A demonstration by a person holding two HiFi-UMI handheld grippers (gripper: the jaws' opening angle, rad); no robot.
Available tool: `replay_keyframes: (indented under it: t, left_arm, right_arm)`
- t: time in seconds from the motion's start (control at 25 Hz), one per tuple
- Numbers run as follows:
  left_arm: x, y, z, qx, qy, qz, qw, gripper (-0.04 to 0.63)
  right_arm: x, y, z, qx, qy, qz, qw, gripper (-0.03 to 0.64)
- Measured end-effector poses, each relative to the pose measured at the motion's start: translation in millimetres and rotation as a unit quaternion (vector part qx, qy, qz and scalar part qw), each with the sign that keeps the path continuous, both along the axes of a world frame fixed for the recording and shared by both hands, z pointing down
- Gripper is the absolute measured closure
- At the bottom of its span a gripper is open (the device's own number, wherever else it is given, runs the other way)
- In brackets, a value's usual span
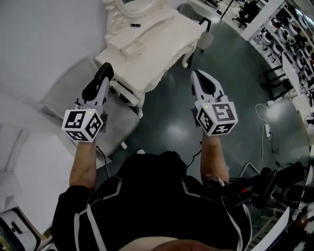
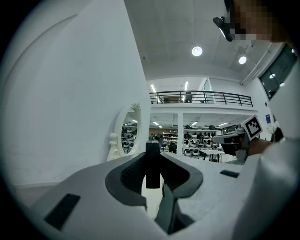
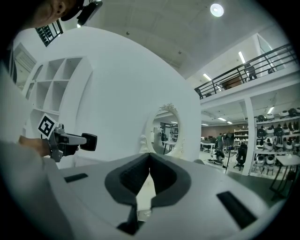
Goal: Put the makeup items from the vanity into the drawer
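**Left gripper** [image 1: 106, 69]: is pointing level toward the vanity [image 1: 167, 34] and hanging above the grey chair [image 1: 68, 95] that stands just beside it. Its jaws are standing partly closed on a slim black stick [image 2: 152, 164], which is upright between the pads and looks clamped.

**Right gripper** [image 1: 198, 75]: is hanging over the dark floor [image 1: 167, 122], off the vanity's front corner. Its jaw tips are meeting and are gripping nothing.

**Task's things:** a small dark item [image 1: 135, 24] is lying on the vanity top near the foot of the mirror [image 1: 135, 6], well apart from both grippers. A shallow white tray [image 1: 131, 48] is sitting nearer the front edge. The drawer is not showing clearly from here; a pale part under the front edge may be it, but I cannot tell.

**Step in hand, by judgement:** the reach in to the vanity — nothing on the top is being touched yet.

**Doing it well:**
- The empty right gripper is the one suited to finding and pulling the drawer. Its jaws need to part before the handle, then close squarely on it.
- The left should be holding firm pressure on the stick and keeping it upright, so that it is not twisting out.
- Both should be coming in level and above the tray's rim — a low approach is risking a knock that scatters what lies on top.
- The chair is crowding the left side, so the left needs a path that clears it.
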State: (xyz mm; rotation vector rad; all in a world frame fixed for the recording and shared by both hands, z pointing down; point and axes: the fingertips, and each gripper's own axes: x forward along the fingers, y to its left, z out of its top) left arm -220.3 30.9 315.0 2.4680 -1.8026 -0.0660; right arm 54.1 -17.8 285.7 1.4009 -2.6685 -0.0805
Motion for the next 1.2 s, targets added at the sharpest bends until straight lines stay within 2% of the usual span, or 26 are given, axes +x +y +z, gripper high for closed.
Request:
replay_keyframes:
  t: [0.24,0.44,0.76,0.88,1.2]
  left_arm:
    - [4,-26,4,-0.005,-0.010,-0.020,0.9997,0.503]
    - [14,-63,3,-0.004,-0.024,-0.050,0.9985,0.503]
    - [50,-131,-6,-0.006,-0.031,-0.078,0.9964,0.503]
    - [64,-150,-6,-0.006,-0.029,-0.088,0.9957,0.502]
    - [93,-188,-4,-0.020,-0.048,-0.119,0.9915,0.503]
  right_arm:
    - [-1,-40,6,0.001,-0.005,-0.031,1.000,0.612]
    - [1,-99,11,0.001,-0.021,-0.068,0.997,0.612]
    - [15,-192,1,0.002,-0.012,-0.129,0.992,0.612]
    - [20,-217,2,0.001,-0.007,-0.150,0.989,0.612]
    - [35,-269,3,-0.001,-0.007,-0.195,0.981,0.612]
